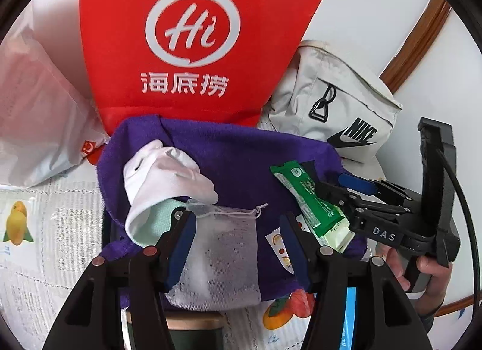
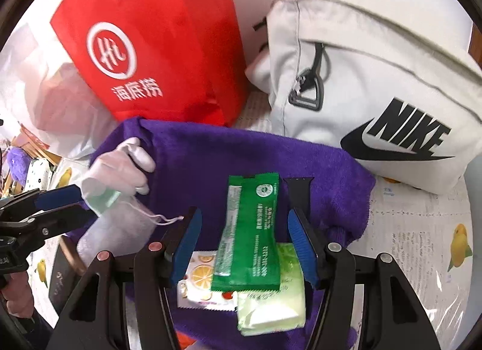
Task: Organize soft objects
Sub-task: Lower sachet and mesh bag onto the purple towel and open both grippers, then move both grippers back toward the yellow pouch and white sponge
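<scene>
Both tongs, left [image 1: 236,247] and right [image 2: 242,247], are parted, nothing gripped. Mesh pouch [image 1: 223,259] and green sachet [image 2: 250,229] lie released on purple towel [image 2: 241,154]; loosely stacked packets could slide off.

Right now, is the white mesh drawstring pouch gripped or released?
Released: white mesh drawstring pouch lies on the purple towel between the left gripper's open jaws.

Left hand-held gripper [image 1: 238,241] and right hand-held gripper [image 2: 244,241]: jaws apart, empty.
</scene>
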### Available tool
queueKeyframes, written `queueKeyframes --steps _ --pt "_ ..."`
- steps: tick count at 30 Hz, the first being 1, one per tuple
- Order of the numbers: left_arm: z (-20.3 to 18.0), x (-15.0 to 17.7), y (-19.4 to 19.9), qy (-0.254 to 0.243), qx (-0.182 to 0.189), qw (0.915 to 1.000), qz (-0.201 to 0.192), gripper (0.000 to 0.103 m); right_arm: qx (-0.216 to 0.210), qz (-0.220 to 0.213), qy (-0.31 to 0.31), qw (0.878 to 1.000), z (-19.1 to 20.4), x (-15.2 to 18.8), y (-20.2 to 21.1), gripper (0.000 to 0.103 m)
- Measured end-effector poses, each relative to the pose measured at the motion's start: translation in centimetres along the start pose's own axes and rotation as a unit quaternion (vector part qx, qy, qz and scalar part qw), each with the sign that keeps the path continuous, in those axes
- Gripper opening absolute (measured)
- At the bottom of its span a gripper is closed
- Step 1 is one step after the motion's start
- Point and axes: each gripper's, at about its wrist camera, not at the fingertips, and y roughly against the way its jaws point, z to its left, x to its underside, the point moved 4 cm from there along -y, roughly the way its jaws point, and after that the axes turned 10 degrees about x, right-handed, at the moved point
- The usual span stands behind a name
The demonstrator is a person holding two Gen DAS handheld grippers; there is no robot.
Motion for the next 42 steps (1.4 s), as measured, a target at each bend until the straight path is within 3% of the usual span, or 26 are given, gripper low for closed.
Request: queueKeyframes --steps 7,17,27,34,38,42 --pt "-1.2 0.2 2.1 -0.015 -0.027 0.9994 -0.014 0.056 -0.008 -0.019 -0.006 1.0 0.7 1.3 3.9 0.06" --pt "-5.2 2.4 7.6 -0.047 -0.036 0.9976 -0.035 0.056 -0.023 -0.044 0.017 0.999 3.1 7.0 11.6 0.06" --pt "-6.3 11.8 11.9 -0.031 -0.039 0.9986 -0.017 0.057 -0.031 -0.041 0.025 0.998 5.1 14.9 14.9 0.06" --pt "-5.3 19.4 11.1 0.022 -0.045 0.9986 0.014 0.057 -0.036 -0.035 0.016 0.999 5.1 20.3 16.2 0.06" --pt "-4.7 23.4 10.0 0.044 -0.066 0.9964 0.031 0.057 -0.043 -0.032 0.002 0.999 4.7 22.8 16.6 0.06" --pt "-4.3 26.1 9.1 0.074 -0.052 0.9951 0.041 0.057 -0.045 -0.023 -0.002 0.999 4.7 24.9 16.3 0.06"
